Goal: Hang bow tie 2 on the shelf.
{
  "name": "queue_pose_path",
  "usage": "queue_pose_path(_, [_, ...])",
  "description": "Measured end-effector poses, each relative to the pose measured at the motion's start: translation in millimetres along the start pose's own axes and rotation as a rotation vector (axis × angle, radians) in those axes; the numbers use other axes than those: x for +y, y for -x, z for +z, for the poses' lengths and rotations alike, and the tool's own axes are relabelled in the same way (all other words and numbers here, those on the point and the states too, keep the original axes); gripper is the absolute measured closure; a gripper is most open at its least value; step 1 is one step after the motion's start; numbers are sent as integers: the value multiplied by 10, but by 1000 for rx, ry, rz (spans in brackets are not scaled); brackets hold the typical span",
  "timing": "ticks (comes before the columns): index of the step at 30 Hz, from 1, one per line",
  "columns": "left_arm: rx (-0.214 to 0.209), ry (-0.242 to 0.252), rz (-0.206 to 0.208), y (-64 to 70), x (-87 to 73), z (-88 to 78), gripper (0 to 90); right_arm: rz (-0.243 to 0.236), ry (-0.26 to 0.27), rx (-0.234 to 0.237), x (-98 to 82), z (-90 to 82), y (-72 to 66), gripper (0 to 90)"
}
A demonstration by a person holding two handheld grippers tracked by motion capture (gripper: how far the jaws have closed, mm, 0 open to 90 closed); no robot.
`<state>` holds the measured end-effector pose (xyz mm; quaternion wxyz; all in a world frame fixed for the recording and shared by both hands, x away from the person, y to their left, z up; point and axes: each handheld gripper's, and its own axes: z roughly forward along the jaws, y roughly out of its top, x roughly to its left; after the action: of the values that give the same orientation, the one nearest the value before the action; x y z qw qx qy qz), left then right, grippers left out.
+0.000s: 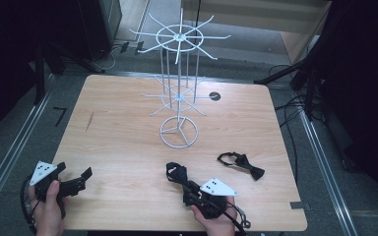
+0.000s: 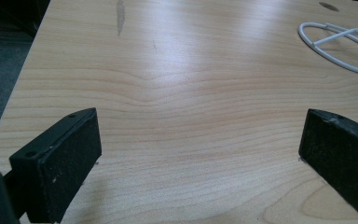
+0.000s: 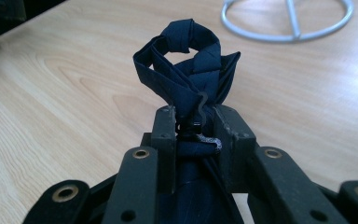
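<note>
Right tongs [image 3: 193, 126] clamp navy bow tie [image 3: 186, 70] near table [image 1: 118, 147] front edge.

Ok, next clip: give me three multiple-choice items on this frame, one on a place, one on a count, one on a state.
1. Where does the loose bow tie lie on the table?
A. to the right of the right claw
B. beside the left claw
C. hanging on the rack

2. How many bow ties are on or over the table?
A. one
B. two
C. four

3. What is the right claw doing?
A. standing wide open over bare wood
B. clamped on a navy bow tie
C. gripping the rack's ring base

Key: 1 A, the high view shows it lying on the wood to that claw's right. 2 B, one loose, and the held bow tie. 3 B, the right gripper view shows the jaws pressed on folded navy fabric, while the left claw stands open and the white wire rack is untouched.
</note>
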<state>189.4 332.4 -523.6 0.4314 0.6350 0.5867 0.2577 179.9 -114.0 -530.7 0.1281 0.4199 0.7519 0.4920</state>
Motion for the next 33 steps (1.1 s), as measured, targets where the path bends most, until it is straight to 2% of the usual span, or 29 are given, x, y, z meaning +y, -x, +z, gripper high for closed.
queue_pose_path(8, [-1,1,-2,-1,0,0,0,-36,58,-18,93,-113,-24,719])
queue_pose_path(18, [-1,3,3,3,-2,-1,0,-42,104,-33,201,-234,-2,720])
queue_pose_path(33, [-2,9,1,8,-6,-5,0,-43,188,-54,454,-392,9,720])
